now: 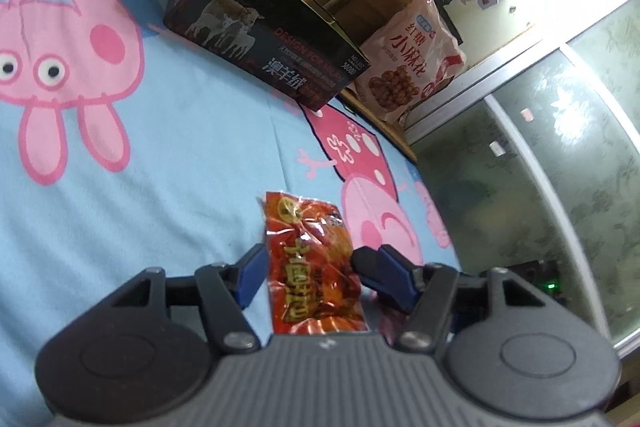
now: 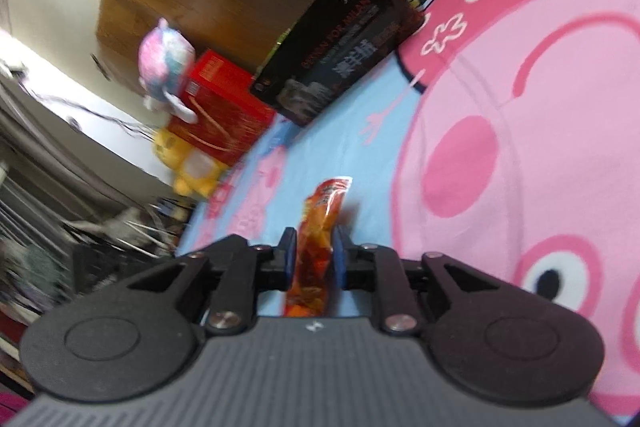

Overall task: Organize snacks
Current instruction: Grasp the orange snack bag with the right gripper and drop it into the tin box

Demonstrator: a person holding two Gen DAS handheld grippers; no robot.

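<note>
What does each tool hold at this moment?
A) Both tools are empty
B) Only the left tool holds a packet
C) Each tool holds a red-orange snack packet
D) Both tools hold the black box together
C: the left tool has a red snack packet between its blue fingers, and the right tool pinches an orange-red snack packet edge-on; the black box sits apart on the blue sheet.

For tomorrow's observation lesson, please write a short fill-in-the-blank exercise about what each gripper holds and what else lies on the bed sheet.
1. The left gripper is shut on a ____ snack packet.
2. The right gripper also holds a snack ____.
3. The black box shows pictures of ____.
4. The box stands on a blue sheet printed with pink cartoon ____.

Missing words: red; packet; sheep; pigs
</note>
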